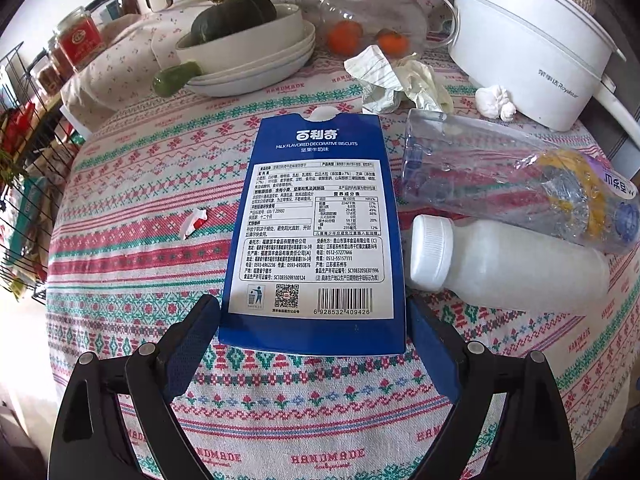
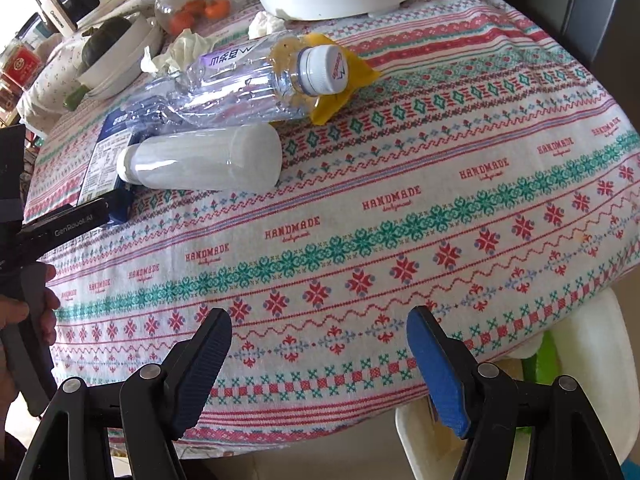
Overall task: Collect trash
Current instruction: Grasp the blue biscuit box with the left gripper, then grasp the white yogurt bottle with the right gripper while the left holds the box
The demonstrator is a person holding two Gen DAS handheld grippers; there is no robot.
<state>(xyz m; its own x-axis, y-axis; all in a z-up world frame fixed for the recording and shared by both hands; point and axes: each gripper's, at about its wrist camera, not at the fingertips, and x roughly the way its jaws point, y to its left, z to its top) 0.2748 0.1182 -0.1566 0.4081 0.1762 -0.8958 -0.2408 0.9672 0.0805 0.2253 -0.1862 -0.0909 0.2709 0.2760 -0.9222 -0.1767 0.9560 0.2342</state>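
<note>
A patterned tablecloth (image 1: pixel 132 216) covers the surface. At its far side stands a stack of white bowls (image 1: pixel 256 64) holding a dark green squash (image 1: pixel 232 16), beside a glass jar (image 1: pixel 372 16) with oranges (image 1: pixel 346 38) and a white electric pot (image 1: pixel 520 44).

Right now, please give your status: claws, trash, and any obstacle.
Left claw open, straddling blue biscuit box, not gripping. Right claw open, empty, over tablecloth. White bottle close beside box.
</note>
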